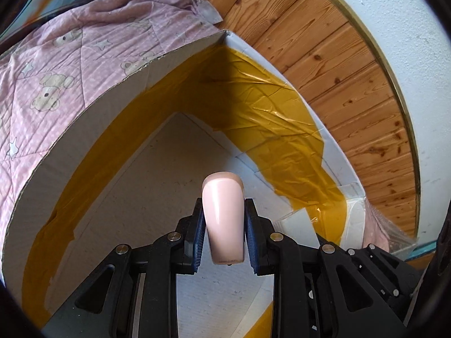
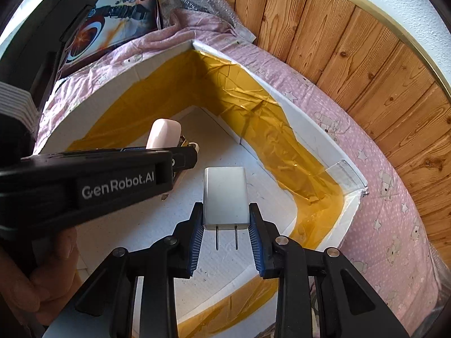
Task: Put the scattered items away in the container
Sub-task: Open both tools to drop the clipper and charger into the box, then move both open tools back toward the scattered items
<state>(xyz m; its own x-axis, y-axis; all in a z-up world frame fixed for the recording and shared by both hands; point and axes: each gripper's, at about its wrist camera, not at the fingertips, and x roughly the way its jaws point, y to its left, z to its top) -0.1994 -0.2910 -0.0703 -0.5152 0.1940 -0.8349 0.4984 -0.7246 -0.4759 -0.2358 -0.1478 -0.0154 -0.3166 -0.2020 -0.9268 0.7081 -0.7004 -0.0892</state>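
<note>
Left wrist view: left gripper (image 1: 223, 233) is clamping a pink case (image 1: 223, 214), long axis running along the fingers, nose-down over the box (image 1: 84, 129) floor; right wrist view: right gripper (image 2: 226, 232) is pinching a white charger (image 2: 226, 197), prongs facing back, likewise hanging directly above the box's floor.

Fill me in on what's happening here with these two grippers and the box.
A person is tidying small items into a white cardboard box lined with yellow tape, which sits on a pink bear-print blanket. The left gripper has its jaws shut on a pale pink oblong case, held over the box interior. The right gripper grips a white plug-in charger, prongs pointing back toward the camera, also above the box floor. Neither item has been released yet.
</note>
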